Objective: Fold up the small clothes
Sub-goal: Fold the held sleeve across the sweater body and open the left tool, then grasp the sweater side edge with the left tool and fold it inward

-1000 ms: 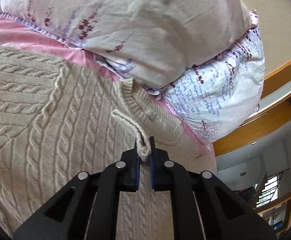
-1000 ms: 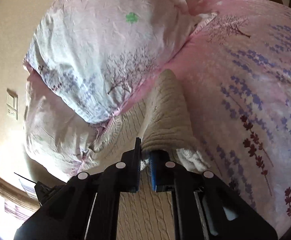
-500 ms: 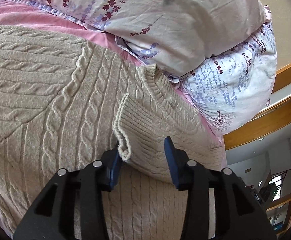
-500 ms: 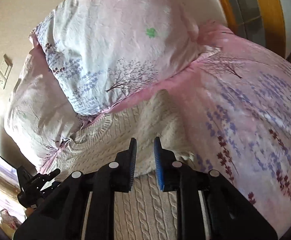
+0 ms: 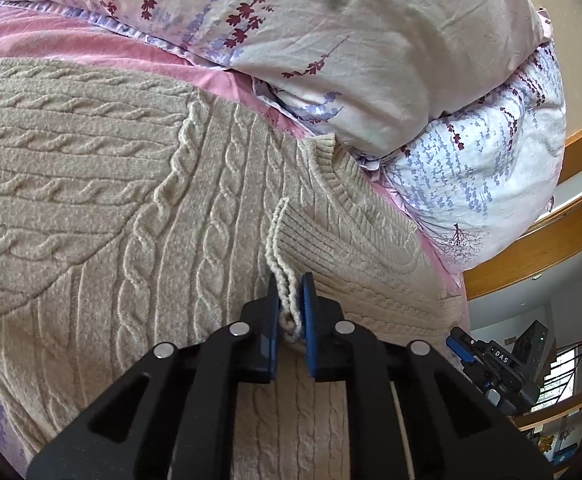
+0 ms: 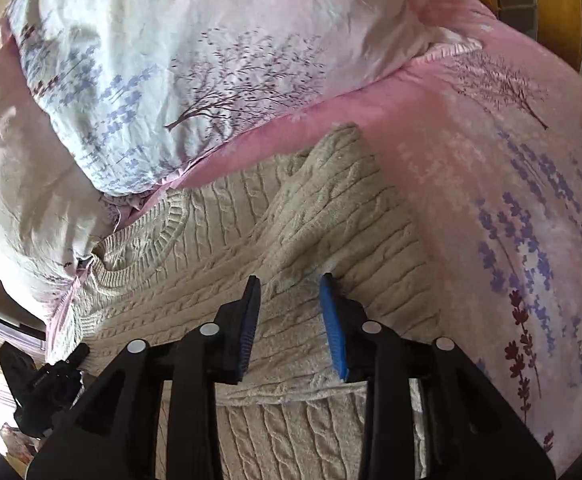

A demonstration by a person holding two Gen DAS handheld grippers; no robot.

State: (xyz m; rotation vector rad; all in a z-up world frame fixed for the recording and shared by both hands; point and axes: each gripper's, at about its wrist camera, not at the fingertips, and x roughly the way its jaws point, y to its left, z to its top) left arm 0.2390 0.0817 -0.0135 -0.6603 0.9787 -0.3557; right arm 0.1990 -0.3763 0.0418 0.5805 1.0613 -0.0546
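The left gripper (image 5: 290, 304) is closing on the ribbed cuff (image 5: 281, 240) of the beige cable-knit sweater (image 5: 91, 200), which is lying on the pink bedsheet (image 6: 471, 160) below the pillows (image 6: 171, 60) at twelve o'clock. The right gripper (image 6: 289, 308) is opening above a folded sleeve (image 6: 331, 200), apparently holding nothing; the sweater's hem is running out of frame at six o'clock.

Left tongs (image 5: 289, 307) closing, apparently pinching something; right tongs (image 6: 289, 309) opening, angled down.

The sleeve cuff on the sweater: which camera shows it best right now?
The left wrist view: the ribbed sleeve cuff sits centre frame between the left gripper's closing jaws. The right wrist view shows only the sweater with its folded sleeves, no cuff edge.
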